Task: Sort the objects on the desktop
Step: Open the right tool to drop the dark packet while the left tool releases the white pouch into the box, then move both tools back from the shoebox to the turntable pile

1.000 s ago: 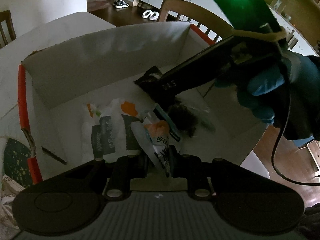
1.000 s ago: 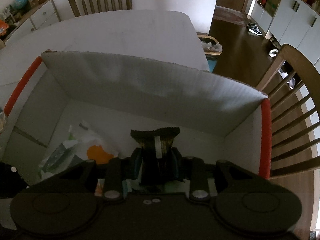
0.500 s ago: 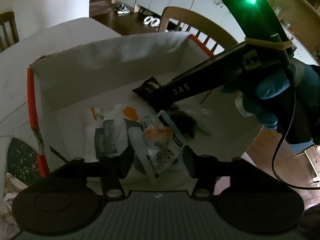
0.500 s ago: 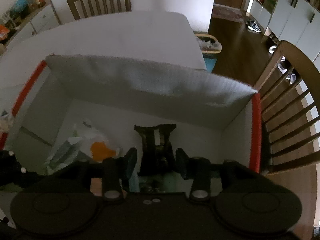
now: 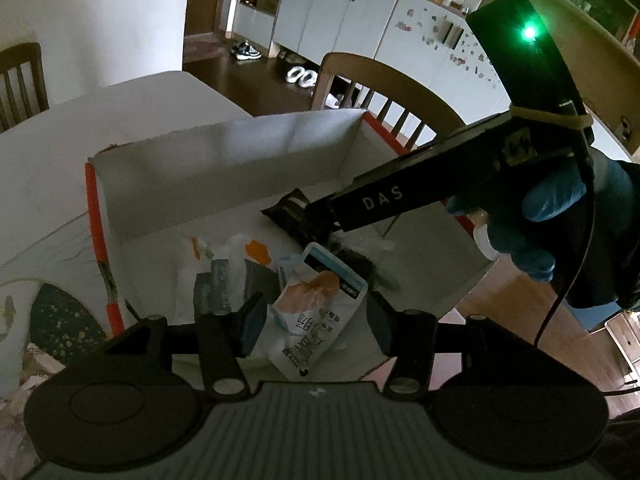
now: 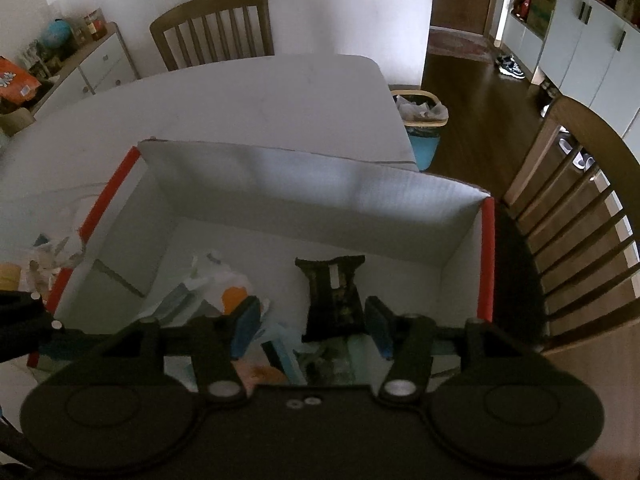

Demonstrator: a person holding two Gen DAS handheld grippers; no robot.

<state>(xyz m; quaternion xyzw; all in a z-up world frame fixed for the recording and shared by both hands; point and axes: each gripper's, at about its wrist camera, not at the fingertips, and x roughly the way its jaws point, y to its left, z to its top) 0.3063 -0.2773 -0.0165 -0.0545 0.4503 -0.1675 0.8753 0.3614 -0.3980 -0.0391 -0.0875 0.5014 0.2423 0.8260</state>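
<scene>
A white cardboard box (image 5: 224, 160) with red edges stands on the table and holds several packets. My left gripper (image 5: 314, 326) hangs open above it. A white and orange snack packet (image 5: 320, 312) lies free in the box below the gap between its fingers. My right gripper (image 6: 312, 324) is above the box (image 6: 320, 192) too, its jaws opening. A dark packet (image 6: 334, 296) lies on the box floor between its pads, untouched. In the left wrist view a blue-gloved hand (image 5: 552, 208) holds the right gripper (image 5: 316, 220) beside that dark packet (image 5: 286, 208).
More white packets (image 5: 224, 268) lie at the box's left side. The box sits at a corner of a white table (image 6: 240, 100). Wooden chairs (image 6: 568, 200) stand close on the right and at the far side. A bin (image 6: 420, 112) stands on the floor.
Both grippers have opened and risen above the box. The white and orange packet left the left fingers, and the dark packet left the right ones; both now lie in the box.
</scene>
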